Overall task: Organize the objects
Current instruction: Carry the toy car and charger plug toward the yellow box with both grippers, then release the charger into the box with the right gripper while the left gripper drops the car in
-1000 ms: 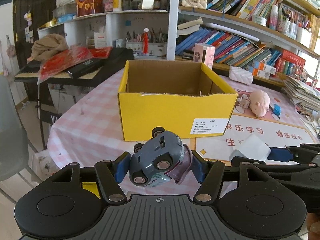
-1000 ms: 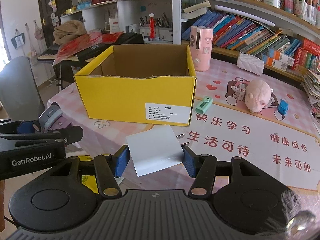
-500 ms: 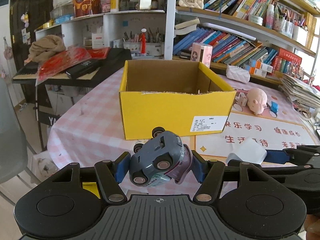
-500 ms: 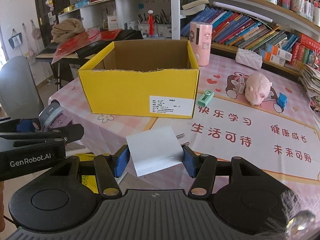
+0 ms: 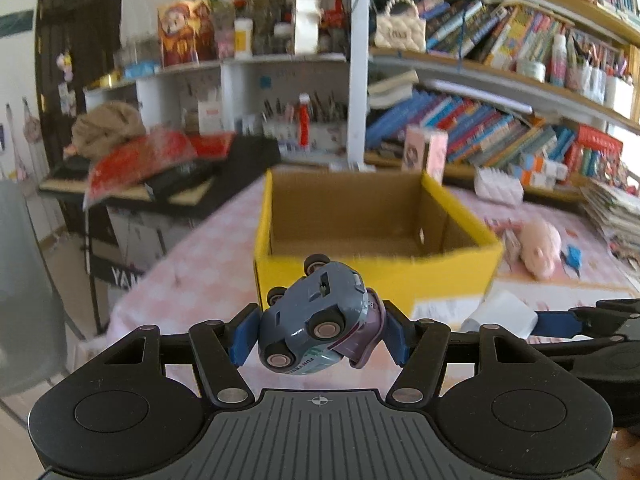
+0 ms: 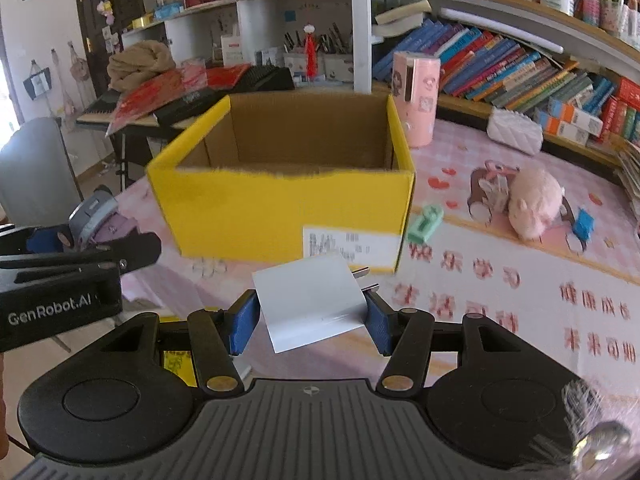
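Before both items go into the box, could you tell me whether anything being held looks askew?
Yes: the toy car in the left gripper is clamped tipped over, wheels facing the camera. The white charger in the right gripper sits slightly rotated, prongs pointing toward the yellow box.

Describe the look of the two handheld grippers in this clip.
Both match: matte black ribbed bodies with two round discs, black linkage arms with silver pins, and blue pads on the jaws. The left gripper shows a white crosshair mark, as does the right gripper. White "GenRobot.AI" lettering runs along the left gripper's side. No cables or sleeves are visible.
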### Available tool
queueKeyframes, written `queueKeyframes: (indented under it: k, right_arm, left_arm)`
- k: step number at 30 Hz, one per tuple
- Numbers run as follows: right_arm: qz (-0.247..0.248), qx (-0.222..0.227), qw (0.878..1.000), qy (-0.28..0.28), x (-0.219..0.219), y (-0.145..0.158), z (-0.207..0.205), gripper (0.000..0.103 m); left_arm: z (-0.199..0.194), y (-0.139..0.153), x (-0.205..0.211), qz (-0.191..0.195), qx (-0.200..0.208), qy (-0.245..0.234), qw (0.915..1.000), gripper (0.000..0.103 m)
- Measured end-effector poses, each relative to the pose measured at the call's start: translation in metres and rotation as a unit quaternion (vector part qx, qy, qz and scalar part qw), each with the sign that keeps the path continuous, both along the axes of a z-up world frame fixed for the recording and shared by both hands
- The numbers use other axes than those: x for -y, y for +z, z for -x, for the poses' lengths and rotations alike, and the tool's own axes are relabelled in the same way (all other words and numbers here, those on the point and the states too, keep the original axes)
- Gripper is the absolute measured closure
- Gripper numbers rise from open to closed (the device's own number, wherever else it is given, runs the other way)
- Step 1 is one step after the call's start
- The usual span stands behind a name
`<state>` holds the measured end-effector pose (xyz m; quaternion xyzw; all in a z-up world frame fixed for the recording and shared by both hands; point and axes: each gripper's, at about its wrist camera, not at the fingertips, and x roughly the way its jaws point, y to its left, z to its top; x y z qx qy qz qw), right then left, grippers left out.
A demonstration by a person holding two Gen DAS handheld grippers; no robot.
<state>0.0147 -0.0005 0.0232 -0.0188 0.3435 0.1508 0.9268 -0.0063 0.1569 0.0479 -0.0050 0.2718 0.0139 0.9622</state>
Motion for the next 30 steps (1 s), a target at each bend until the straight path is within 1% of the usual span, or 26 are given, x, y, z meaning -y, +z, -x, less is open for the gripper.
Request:
queueKeyframes:
  k: [3,7,9,11,16,22,27,29,30]
  right_arm:
    - [-0.006,0.032,0.999,0.001,0.002,0.013,-0.017,0.049]
    - [-0.001,0.080,0.997,0.003,0.006,0.030,-0.043,0.049]
    - [0.003,0.093,0.996,0.006,0.008,0.036,-0.059,0.049]
    - [0.004,0.096,0.995,0.010,0.009,0.038,-0.076,0.049]
    - [-0.002,0.081,0.996,0.026,0.009,0.036,-0.118,0.049]
    - [-0.014,0.029,0.998,0.051,-0.001,0.020,-0.160,0.049]
    - [0.001,-0.001,0.997,0.076,-0.014,0.005,-0.184,0.049]
    - [0.015,-0.010,0.996,0.085,-0.021,0.000,-0.193,0.049]
    - [0.021,-0.014,0.996,0.091,-0.024,-0.002,-0.197,0.049]
  left_arm:
    - [-0.018,0.009,0.002,-0.010,0.020,0.007,0.9997,0.040]
    - [-0.047,0.015,0.006,-0.017,0.032,0.018,0.9992,0.040]
    - [-0.060,0.014,0.009,-0.019,0.033,0.023,0.9990,0.040]
    - [-0.073,0.013,0.011,-0.022,0.027,0.025,0.9991,0.040]
    - [-0.099,0.000,0.018,-0.030,-0.002,0.031,0.9991,0.040]
    - [-0.128,-0.017,0.019,-0.023,-0.050,0.045,0.9975,0.040]
    - [-0.147,-0.032,0.022,-0.026,-0.096,0.044,0.9941,0.040]
    - [-0.151,-0.037,0.024,-0.028,-0.104,0.044,0.9932,0.040]
    - [-0.153,-0.038,0.026,-0.036,-0.104,0.042,0.9930,0.040]
